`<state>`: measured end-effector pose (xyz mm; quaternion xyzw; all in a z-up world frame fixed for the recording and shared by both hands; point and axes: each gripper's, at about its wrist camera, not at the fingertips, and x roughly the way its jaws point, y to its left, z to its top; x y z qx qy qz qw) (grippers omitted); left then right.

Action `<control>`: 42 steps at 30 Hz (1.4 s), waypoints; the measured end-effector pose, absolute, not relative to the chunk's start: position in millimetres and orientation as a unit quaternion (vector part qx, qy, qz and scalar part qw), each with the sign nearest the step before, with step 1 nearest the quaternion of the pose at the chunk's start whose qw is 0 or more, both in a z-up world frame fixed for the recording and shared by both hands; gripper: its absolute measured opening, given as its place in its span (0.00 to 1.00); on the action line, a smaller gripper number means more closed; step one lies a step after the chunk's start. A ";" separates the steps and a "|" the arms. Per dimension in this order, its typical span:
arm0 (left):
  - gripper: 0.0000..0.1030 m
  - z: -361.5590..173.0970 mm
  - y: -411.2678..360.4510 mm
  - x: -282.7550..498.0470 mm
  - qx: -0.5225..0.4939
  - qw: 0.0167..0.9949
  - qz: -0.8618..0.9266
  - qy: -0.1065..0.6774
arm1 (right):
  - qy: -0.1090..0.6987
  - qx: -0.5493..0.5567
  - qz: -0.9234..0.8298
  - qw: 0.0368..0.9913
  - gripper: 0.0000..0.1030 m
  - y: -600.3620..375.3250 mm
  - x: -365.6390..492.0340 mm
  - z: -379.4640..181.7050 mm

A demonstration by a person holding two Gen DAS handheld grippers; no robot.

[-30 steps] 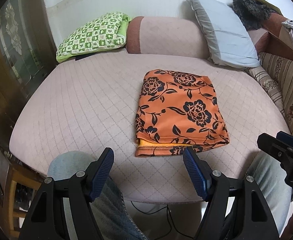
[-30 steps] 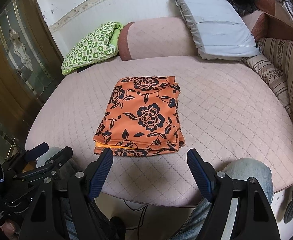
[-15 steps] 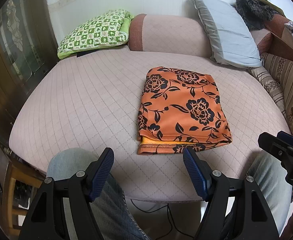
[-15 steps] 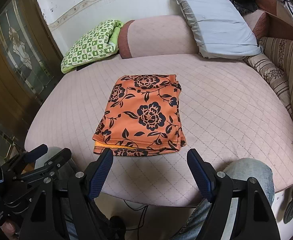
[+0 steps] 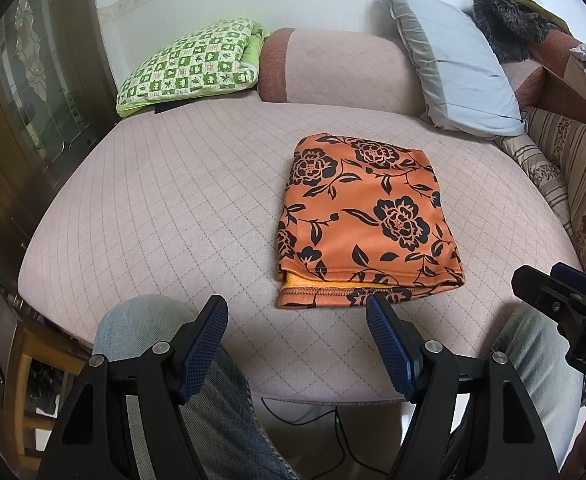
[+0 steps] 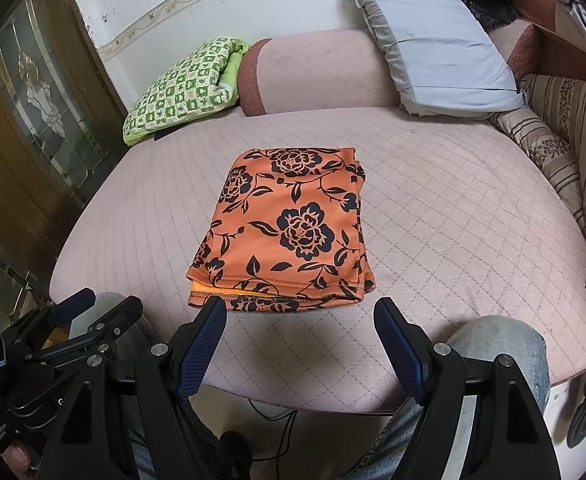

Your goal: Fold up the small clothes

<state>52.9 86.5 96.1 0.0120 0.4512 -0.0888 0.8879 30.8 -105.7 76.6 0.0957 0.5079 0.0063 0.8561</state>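
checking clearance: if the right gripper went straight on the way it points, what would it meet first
Probably the near edge of the folded orange cloth, or the sofa cushion just before it. The right gripper is open and empty.

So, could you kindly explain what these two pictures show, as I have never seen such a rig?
There is no robot here. A seated person holds a two-finger tool in each hand, and each tool carries a wide-angle camera looking along its fingers. One picture comes from the left gripper, the other from the right gripper; each camera also catches the other tool at the picture's edge. Both are open and hold nothing. On the quilted pink cushion lies a folded orange cloth with black flowers. Behind it are a green checked pillow and a grey pillow. The person's knees in jeans show below.
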 end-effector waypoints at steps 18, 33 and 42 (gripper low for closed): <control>0.70 97.8 79.0 52.0 0.014 0.887 -0.090 0.453 | 0.509 0.104 0.003 0.855 0.76 -107.3 31.0 72.6; 0.70 99.1 80.6 48.5 0.011 0.890 -0.089 0.448 | 0.503 0.097 0.005 0.859 0.76 -105.9 28.3 79.4; 0.70 104.6 77.6 45.7 0.012 0.890 -0.091 0.446 | 0.500 0.098 0.002 0.861 0.76 -110.8 29.3 83.6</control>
